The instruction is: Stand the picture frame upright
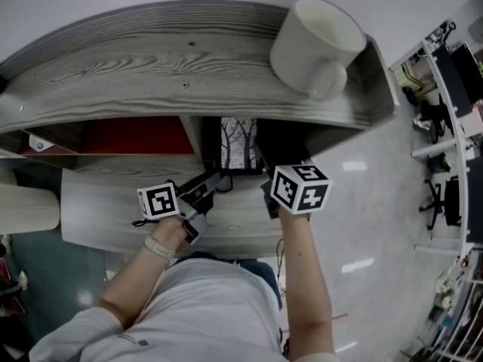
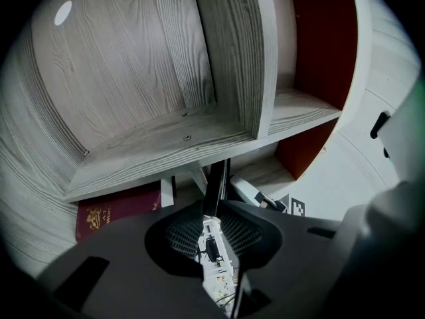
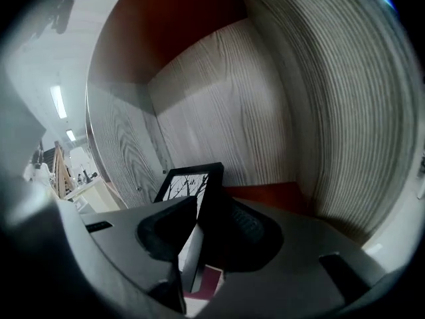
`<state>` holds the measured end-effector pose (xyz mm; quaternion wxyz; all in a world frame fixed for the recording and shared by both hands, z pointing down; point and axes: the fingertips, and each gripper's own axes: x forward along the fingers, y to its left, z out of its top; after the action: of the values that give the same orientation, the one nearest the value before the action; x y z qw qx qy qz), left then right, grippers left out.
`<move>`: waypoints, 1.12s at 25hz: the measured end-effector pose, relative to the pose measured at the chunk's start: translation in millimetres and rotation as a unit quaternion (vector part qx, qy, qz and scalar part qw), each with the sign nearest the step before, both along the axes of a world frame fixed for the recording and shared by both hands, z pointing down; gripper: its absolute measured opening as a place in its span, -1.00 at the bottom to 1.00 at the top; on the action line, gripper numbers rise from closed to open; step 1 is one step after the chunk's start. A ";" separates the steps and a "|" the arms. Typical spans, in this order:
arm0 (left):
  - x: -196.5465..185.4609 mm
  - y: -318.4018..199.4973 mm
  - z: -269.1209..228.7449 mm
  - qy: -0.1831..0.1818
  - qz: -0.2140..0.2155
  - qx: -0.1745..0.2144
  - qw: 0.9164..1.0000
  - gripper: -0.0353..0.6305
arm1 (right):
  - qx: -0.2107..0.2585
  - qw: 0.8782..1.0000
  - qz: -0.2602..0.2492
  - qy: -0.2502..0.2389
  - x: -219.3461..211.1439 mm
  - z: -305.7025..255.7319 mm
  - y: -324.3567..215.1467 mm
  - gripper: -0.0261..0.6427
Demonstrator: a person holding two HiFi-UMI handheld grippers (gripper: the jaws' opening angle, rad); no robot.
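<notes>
Mid-picture, the left gripper point(image 2: 214, 205) pinched the frame's point(image 1: 239, 143) edge; the right gripper's point(image 3: 202, 201) jaws stood apart, loosely flanking the frame.

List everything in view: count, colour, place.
wood-grain shelf unit: one, grey with red back panels, filling the head view's top.
ceramic mug: one, white, on the shelf unit's top, right end.
rectangular picture frame with tree print: one, black, in the middle compartment.
book with gold print: one, maroon, left of the frame under a shelf board.
pale cylinder: one, white, head view's left edge.
left gripper: one, black, shut on the frame's edge.
right gripper: one, black, frame between its open jaws.
</notes>
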<state>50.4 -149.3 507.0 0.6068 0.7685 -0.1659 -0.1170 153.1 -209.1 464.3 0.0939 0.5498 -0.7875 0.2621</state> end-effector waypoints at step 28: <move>-7.7 3.2 4.4 0.008 0.029 0.005 1.000 -0.64 | -0.036 0.994 -0.072 -0.074 -26.4 -7.3 -8.3 -0.57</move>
<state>42.7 -146.1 511.5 0.6074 0.7751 -0.1383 -0.1061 126.7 -217.4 457.0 0.0734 0.4674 -0.8198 0.3226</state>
